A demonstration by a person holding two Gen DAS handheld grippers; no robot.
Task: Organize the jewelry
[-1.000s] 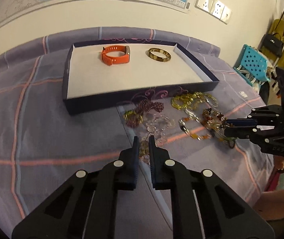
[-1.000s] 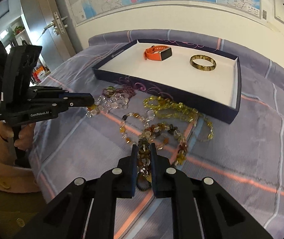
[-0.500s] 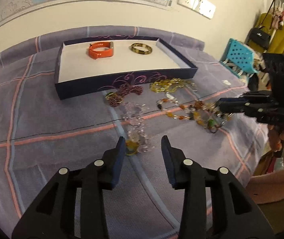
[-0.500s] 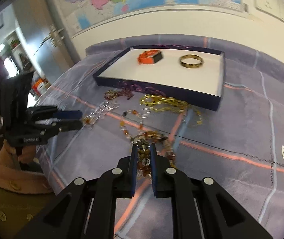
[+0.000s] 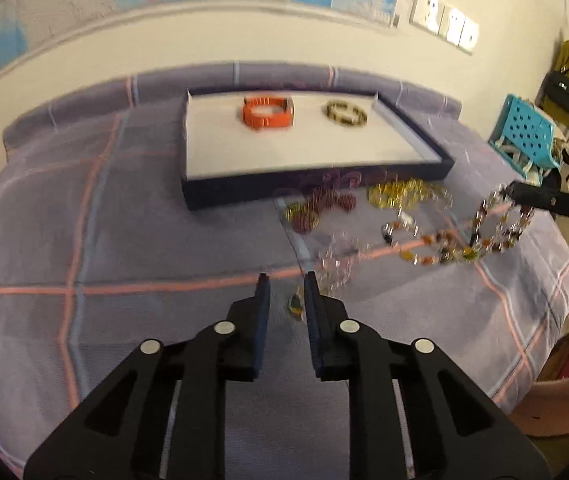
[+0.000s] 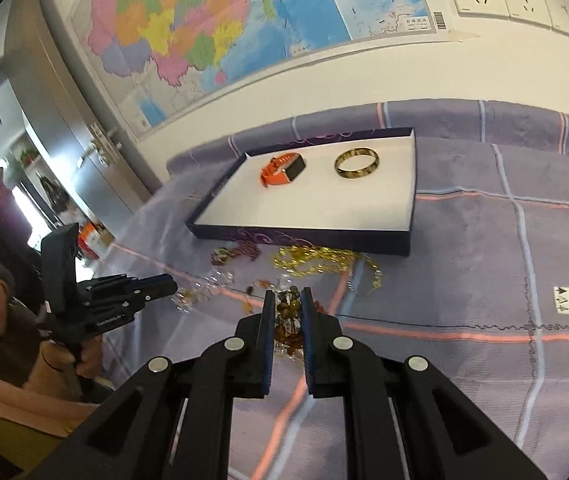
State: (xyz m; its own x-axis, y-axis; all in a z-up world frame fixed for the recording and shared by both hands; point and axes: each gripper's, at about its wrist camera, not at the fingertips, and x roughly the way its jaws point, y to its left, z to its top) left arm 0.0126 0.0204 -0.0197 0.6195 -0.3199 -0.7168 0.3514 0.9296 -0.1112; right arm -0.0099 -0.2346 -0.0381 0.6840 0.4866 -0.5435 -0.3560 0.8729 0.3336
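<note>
right tongs pinching an amber bead necklace lifted off the purple plaid bed, left tongs closing with a small yellow charm between them not yet pressed, orange watch and gold bangle in the white-lined tray

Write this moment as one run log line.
right tool: shut on bead necklace, lifting | left tool: closing, nothing gripped | tray: watch, bangle

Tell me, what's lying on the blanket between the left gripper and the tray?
Loose jewelry: a clear bead string nearest the left gripper, whose jaws are closing, then a dark red bracelet by the tray. The left wrist view shows it.
</note>
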